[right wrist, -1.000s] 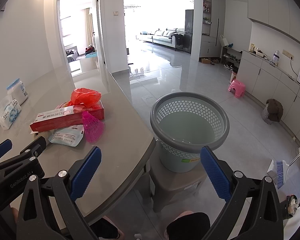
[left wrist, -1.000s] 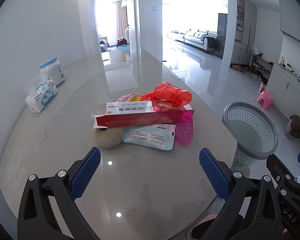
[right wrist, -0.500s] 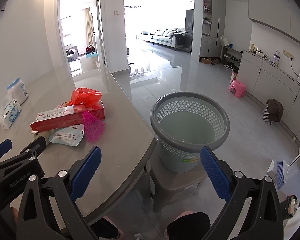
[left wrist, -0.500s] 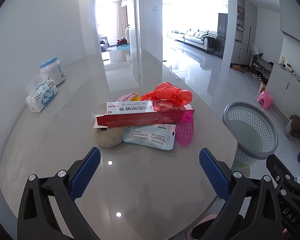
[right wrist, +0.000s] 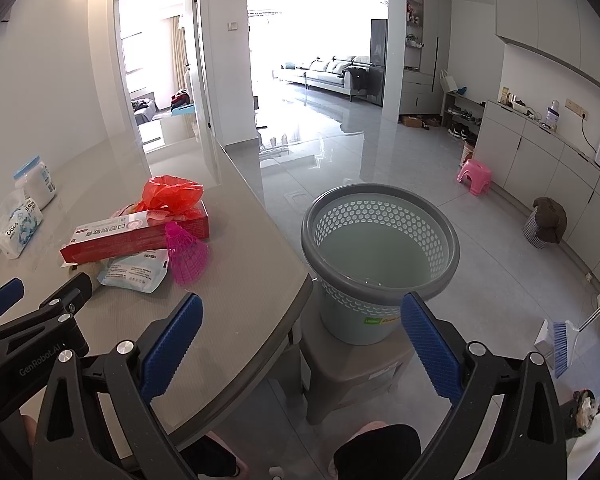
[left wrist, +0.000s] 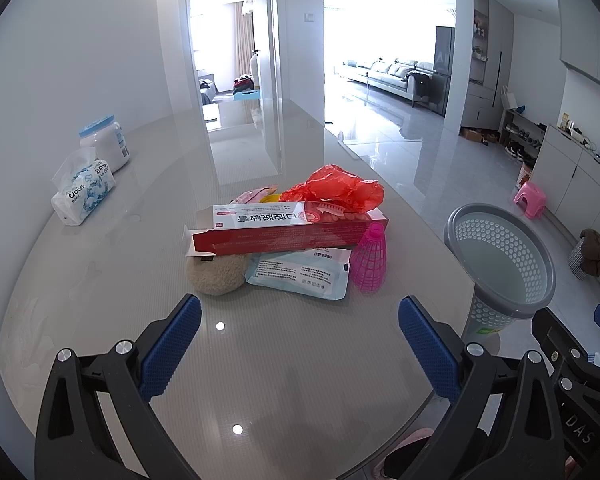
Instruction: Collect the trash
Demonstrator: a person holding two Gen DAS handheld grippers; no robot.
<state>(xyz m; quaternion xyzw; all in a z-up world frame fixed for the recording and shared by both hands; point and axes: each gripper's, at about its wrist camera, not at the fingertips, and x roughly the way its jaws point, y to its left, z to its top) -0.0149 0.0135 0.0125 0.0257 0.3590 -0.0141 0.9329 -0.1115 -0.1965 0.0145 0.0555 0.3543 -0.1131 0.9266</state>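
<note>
Left wrist view first: the left gripper (left wrist: 300, 338) hangs over the near part of the table (left wrist: 112, 280), its blue-padded fingers (left wrist: 172, 346) spread wide, holding nothing and touching nothing. Ahead of it, mid-table, sits the trash pile. A long red toothpaste box (left wrist: 288, 230) lies across the top, one end flap open on the left. Under its left end, a round beige sponge (left wrist: 216, 274); beside that, a pale blue wipes packet (left wrist: 300, 274) lying flat. A pink mesh cone (left wrist: 370, 260) stands at the box's right end, touching it. Behind the box, a crumpled red plastic bag (left wrist: 336, 190), with pink and yellow scraps tucked at its left, too hidden to name.

Over to the right wrist view: the right gripper (right wrist: 300, 338) is off the table's right edge, fingers (right wrist: 430, 346) just as wide apart, nothing between them. Straight ahead is the grey perforated waste basket (right wrist: 380, 236), standing on a grey stool (right wrist: 352, 368) just beside the table edge. Its inside shows only a smooth pale lining, with no trash visible in it.

Far left on the table, well apart from the pile: a soft tissue pack (left wrist: 82, 196) and, touching it behind, a white jar with a blue lid (left wrist: 104, 142).
</note>
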